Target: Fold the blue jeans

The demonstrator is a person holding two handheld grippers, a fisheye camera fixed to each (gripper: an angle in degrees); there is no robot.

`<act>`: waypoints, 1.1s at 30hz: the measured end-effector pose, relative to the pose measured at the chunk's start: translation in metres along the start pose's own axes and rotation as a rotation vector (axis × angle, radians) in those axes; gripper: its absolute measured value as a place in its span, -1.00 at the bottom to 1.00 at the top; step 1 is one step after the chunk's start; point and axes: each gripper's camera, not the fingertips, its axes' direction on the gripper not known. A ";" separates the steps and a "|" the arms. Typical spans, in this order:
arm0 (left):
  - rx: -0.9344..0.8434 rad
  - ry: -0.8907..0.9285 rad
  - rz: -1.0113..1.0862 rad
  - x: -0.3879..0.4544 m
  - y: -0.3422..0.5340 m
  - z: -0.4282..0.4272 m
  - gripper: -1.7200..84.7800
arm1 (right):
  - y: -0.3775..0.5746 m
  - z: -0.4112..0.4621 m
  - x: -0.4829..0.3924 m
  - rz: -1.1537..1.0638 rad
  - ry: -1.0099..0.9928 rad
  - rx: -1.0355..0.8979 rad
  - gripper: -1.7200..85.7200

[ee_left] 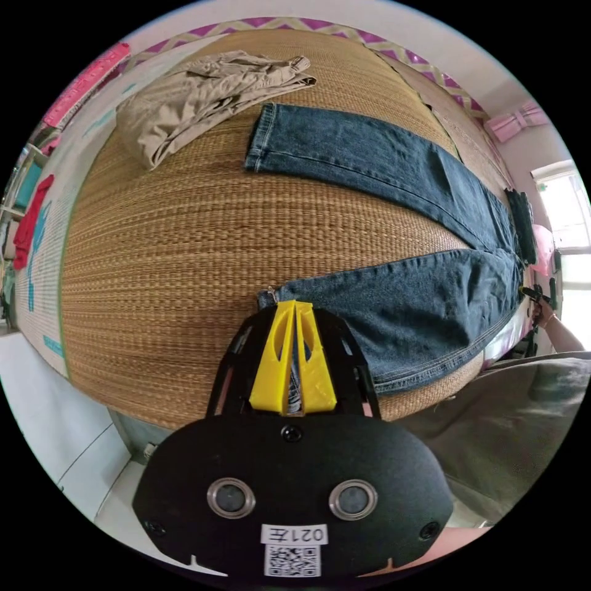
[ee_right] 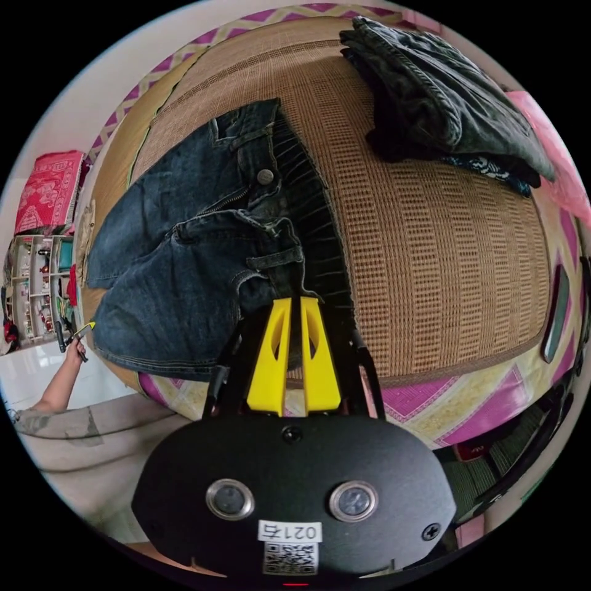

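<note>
The blue jeans [ee_left: 394, 178] lie spread on a woven straw mat [ee_left: 172, 246], the two legs apart in a V. In the left gripper view my left gripper [ee_left: 294, 306] is shut on the hem of the near leg, denim showing between its yellow jaws. In the right gripper view the waistband with its button [ee_right: 265, 176] and open fly lies flat, and my right gripper [ee_right: 297, 301] is shut on the waistband's near corner [ee_right: 277, 258]. The other gripper [ee_right: 77, 335] shows small at the left, in a hand.
Crumpled beige trousers [ee_left: 203, 92] lie at the mat's far end beyond the jeans' hems. A pile of dark clothes [ee_right: 443, 98] sits on the mat past the waist. A person's arm [ee_right: 55, 388] and grey clothing [ee_left: 517, 418] stand by the bed's edge. White floor [ee_left: 55, 418] lies below.
</note>
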 end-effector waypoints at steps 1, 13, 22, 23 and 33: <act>0.008 0.000 0.001 -0.004 0.010 -0.003 -0.98 | 0.002 0.004 0.001 -0.001 0.006 -0.002 -0.93; 0.342 0.262 -0.507 -0.068 0.325 -0.034 -0.78 | 0.055 0.048 0.024 0.014 -0.025 0.176 -0.96; 0.490 0.534 -0.765 -0.122 0.404 0.034 -0.78 | 0.062 0.097 0.050 0.060 -0.087 0.169 -0.96; 0.507 0.581 -0.775 -0.131 0.406 0.039 -0.81 | 0.061 0.103 0.051 0.052 -0.079 0.165 -0.96; 0.488 0.618 -0.818 -0.166 0.477 0.066 -0.85 | 0.081 0.162 0.086 0.192 -0.270 0.190 -0.94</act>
